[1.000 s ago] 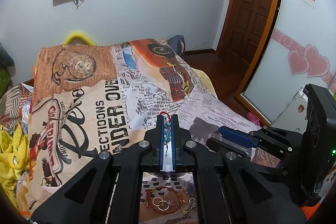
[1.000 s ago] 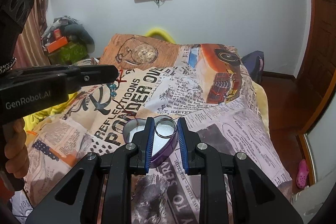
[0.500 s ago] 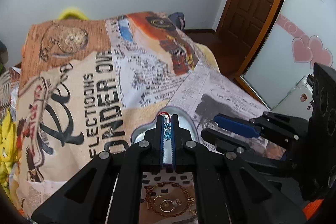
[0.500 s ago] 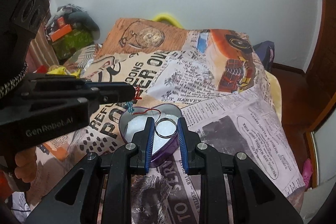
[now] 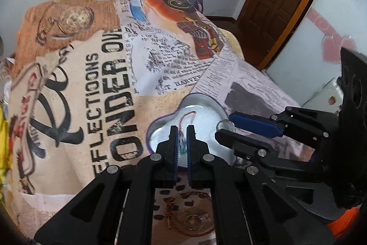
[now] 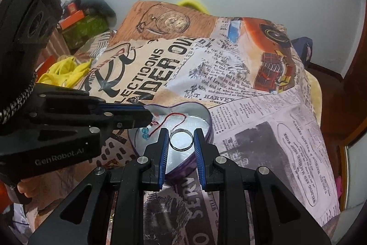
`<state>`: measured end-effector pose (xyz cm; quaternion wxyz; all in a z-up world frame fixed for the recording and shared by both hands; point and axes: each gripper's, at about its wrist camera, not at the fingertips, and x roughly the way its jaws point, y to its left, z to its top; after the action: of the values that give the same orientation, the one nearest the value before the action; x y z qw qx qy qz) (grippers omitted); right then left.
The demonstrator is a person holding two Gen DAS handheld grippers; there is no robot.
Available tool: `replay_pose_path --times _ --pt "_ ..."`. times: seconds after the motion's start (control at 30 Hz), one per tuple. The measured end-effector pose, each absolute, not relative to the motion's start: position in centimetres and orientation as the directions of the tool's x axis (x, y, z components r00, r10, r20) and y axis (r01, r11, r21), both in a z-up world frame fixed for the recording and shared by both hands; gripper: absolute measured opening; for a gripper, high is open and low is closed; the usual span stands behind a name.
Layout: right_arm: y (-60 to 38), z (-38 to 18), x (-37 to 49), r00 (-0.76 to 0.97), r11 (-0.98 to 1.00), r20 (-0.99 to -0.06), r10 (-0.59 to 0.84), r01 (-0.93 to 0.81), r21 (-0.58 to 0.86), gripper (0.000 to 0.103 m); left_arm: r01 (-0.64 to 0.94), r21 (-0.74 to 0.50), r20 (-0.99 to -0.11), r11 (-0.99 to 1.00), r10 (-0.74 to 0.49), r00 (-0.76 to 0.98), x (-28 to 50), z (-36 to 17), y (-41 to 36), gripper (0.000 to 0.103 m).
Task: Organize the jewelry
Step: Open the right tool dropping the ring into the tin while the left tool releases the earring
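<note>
Silver-walled heart tin (image 6: 207, 117) sits on the printed bedspread (image 5: 68, 84), both tools over it. My left gripper (image 5: 182, 130) is clamped on a red cord with blue beads (image 6: 145, 134); my right gripper (image 6: 180, 133) pinches a ring (image 6: 180, 140) — both at the drop-off stage, I judge. Next: ease the jaws apart, low inside the tin.

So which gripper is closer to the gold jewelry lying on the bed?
Left. The gold jewelry lies on the blanket just under the left gripper, behind its fingertips. The right gripper, holding a silver ring, sits farther off over the heart-shaped tin.
</note>
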<state>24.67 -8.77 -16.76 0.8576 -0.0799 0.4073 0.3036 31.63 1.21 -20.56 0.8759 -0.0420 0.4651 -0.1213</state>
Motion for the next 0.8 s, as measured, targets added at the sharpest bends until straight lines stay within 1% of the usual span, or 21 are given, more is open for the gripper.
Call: replay_pose_path --times 0.1,0.3,0.4,0.57,0.63,0.8 --pt "-8.5 -17.1 24.8 0.474 0.800 -0.755 0.453 -0.591 0.109 0.020 0.187 -0.164 -0.808 0.969 -0.240 0.539 31.4 -20.4 1.1 0.006" --pt "-8.1 -17.1 24.9 0.468 0.794 -0.760 0.451 -0.600 0.102 0.020 0.164 -0.125 -0.809 0.979 -0.196 0.554 30.7 -20.1 2.0 0.008" --pt "-8.0 -17.2 25.0 0.468 0.796 -0.765 0.443 -0.598 0.095 0.020 0.137 -0.098 -0.801 0.986 -0.160 0.577 30.2 -19.9 2.6 0.014" --pt "-7.9 -17.4 25.1 0.458 0.801 -0.779 0.429 -0.591 0.094 0.020 0.127 -0.091 -0.793 0.988 -0.149 0.591 29.6 -19.8 3.0 0.030" --pt "-7.9 -17.3 25.1 0.453 0.801 -0.782 0.428 -0.591 0.097 0.020 0.129 -0.086 -0.791 0.988 -0.146 0.594 29.4 -19.8 3.0 0.032" --pt "-7.8 -17.2 24.9 0.448 0.804 -0.793 0.412 -0.589 0.085 0.020 0.130 -0.084 -0.794 0.988 -0.145 0.590 28.9 -19.7 3.1 0.033"
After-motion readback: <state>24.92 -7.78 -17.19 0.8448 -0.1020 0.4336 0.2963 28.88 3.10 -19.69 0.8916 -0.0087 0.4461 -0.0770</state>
